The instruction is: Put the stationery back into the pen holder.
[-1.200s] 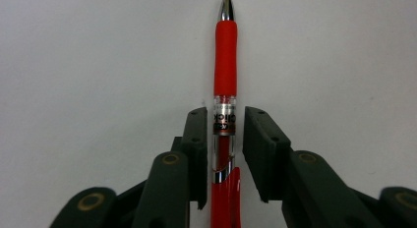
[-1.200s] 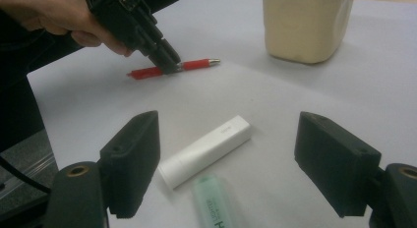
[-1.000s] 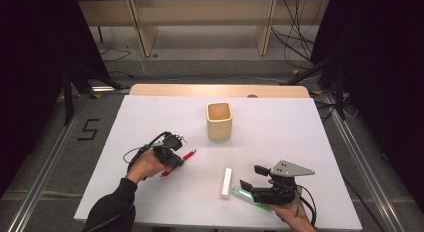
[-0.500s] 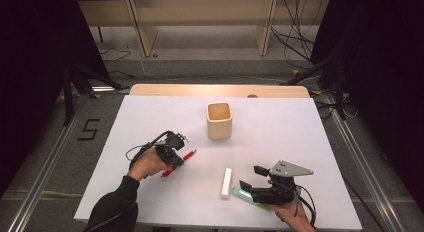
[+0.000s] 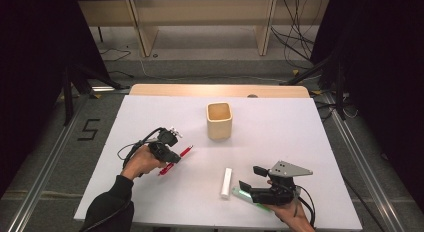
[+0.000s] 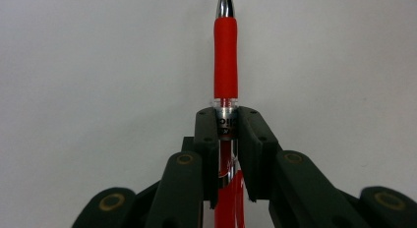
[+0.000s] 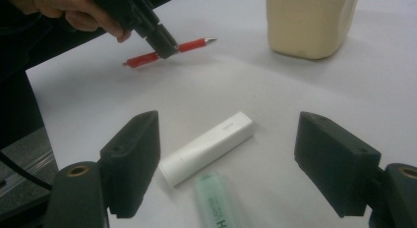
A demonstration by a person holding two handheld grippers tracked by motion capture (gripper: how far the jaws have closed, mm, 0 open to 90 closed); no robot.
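Bare table [image 5: 310, 142] right of beige cup [image 5: 219, 120]; I see open passage there. Cup stands alone mid-table, sole tall obstacle, near red pen [image 5: 175, 159]. White stick [image 5: 227, 182] and green marker [image 7: 216, 201] lie flat between my hands, low clutter. Left near corner free.

A recording lab is showing itself here: a white tabletop [image 5: 300, 142] is standing on grey floor between metal rails [image 5: 45, 162], black curtains [image 5: 380, 67] are hanging at both sides, and loose cables [image 5: 295, 42] are trailing beneath wooden shelving [image 5: 200, 12].
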